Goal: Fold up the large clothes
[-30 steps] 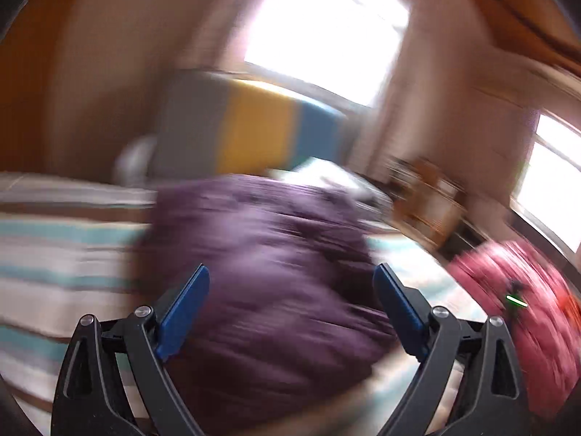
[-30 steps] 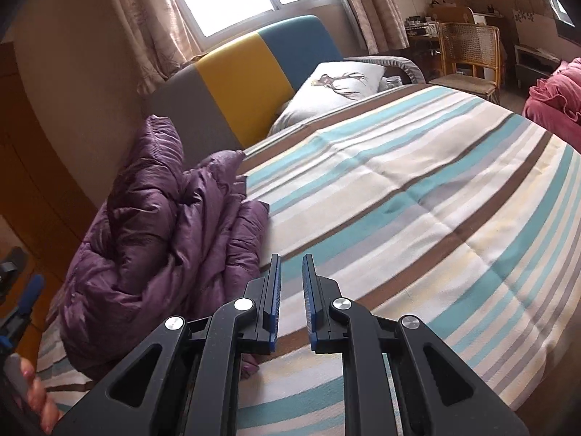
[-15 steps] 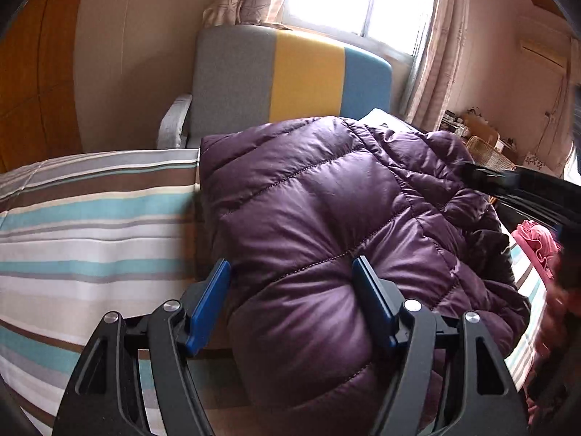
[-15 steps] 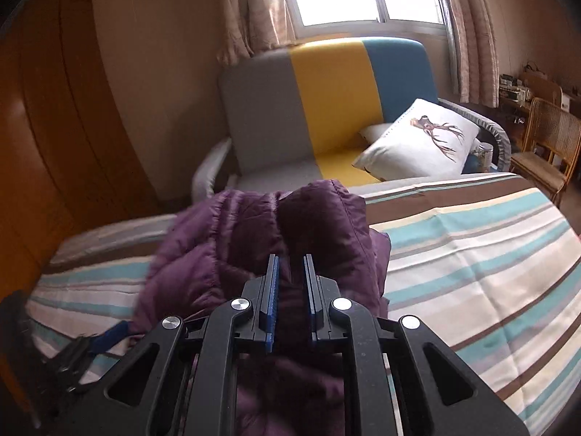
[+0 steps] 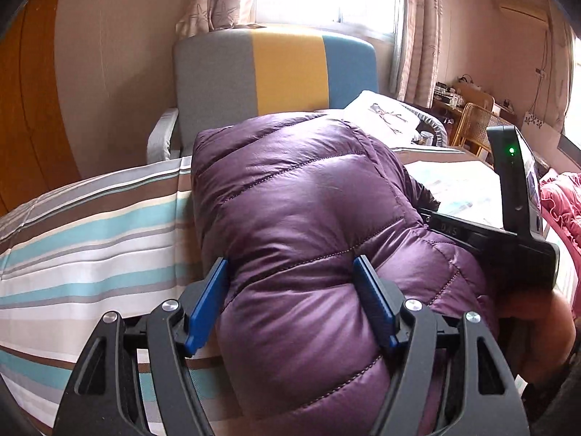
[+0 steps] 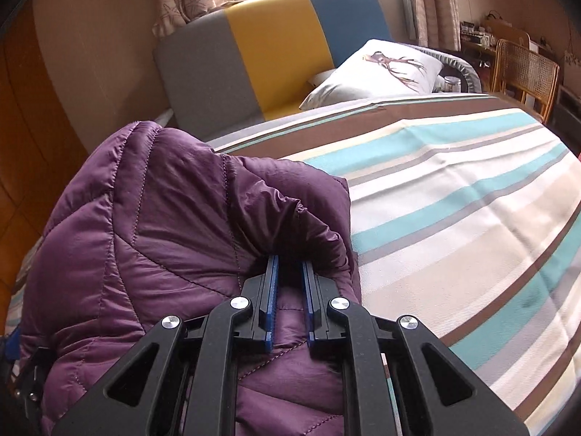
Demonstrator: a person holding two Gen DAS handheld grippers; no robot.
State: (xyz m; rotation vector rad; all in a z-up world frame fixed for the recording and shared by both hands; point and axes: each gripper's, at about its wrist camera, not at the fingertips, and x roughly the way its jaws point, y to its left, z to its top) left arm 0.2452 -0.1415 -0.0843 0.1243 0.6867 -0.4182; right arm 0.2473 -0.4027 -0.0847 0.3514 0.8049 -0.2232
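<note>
A purple quilted down jacket (image 5: 308,218) lies bunched on the striped bed (image 5: 90,225). My left gripper (image 5: 290,279) is open, with its blue pads on either side of a puffy fold of the jacket. In the right wrist view the jacket (image 6: 163,225) fills the left half. My right gripper (image 6: 289,265) is nearly shut, with its tips pressed into a fold of the jacket. The right gripper's black body (image 5: 508,218) shows at the right of the left wrist view.
A grey, yellow and blue armchair (image 6: 268,58) with a white cushion (image 6: 377,72) stands behind the bed. A wicker chair (image 6: 523,69) and a desk stand at the far right. A red quilt (image 5: 563,203) lies to the right. The striped bedspread (image 6: 454,200) spreads right of the jacket.
Both grippers have moved in onto the jacket. The left jaws have narrowed around a fold, and the right tips now press into the fabric.
</note>
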